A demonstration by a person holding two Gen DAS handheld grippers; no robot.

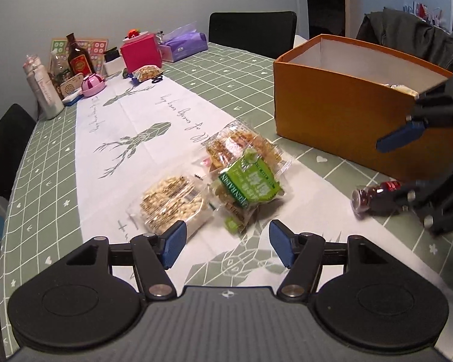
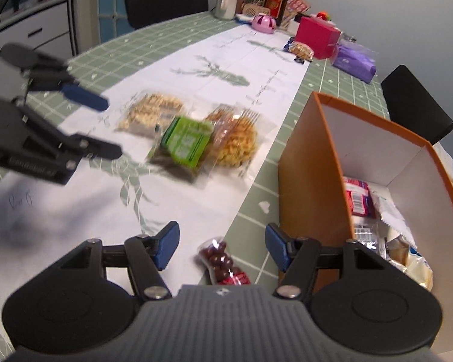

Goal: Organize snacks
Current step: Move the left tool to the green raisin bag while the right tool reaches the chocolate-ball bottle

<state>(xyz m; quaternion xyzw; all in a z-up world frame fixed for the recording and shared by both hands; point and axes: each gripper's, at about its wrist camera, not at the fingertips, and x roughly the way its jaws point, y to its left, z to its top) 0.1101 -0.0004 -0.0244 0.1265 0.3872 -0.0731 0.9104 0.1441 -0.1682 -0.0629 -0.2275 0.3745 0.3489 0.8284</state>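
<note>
Three snack packs sit bunched on the white table runner (image 1: 172, 114): a green-labelled one (image 1: 248, 184) reading "GREEN RAISIN" sideways, a clear bag of pale puffed pieces (image 1: 170, 203) at its 9 o'clock, and a golden crunchy pack (image 1: 241, 146) at its 12. The left gripper (image 1: 226, 242) hangs just short of them, jaws spread fairly wide with nothing in between. The right gripper (image 2: 222, 249) is also open and empty, with a little bag of dark red candies (image 2: 223, 264) lying on the table right between its blue pads, not pinched. The orange box (image 1: 341, 111) sits at about 2 o'clock from the pile and already has wrappers inside, labels too blurry to read. The runner has script writing I can't make out.
</note>
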